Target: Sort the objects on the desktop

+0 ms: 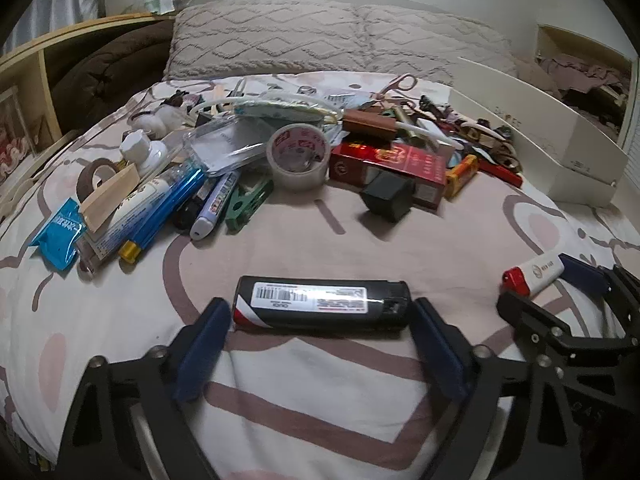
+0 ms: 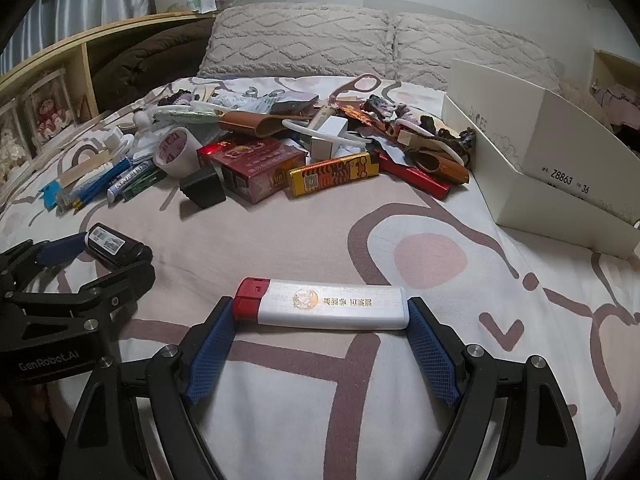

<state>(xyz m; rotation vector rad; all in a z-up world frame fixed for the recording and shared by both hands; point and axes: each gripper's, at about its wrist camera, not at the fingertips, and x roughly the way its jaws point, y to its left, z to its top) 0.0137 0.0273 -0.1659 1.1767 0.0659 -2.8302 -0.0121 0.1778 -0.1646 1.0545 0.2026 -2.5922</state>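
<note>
Lighters are lying on the bed: left gripper (image 1: pixel 322 314) is clamping the black lighter (image 1: pixel 320 306) endwise, right gripper (image 2: pixel 322 312) is clamping the white lighter (image 2: pixel 322 304).

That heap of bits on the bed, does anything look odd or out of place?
Yes: two lighters lie apart from the heap, each lengthwise between gripper fingers: the black lighter in the left gripper, the white lighter in the right gripper.

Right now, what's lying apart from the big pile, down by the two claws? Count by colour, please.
black lighter: 1
white lighter with a red cap: 1
Total: 2
</note>
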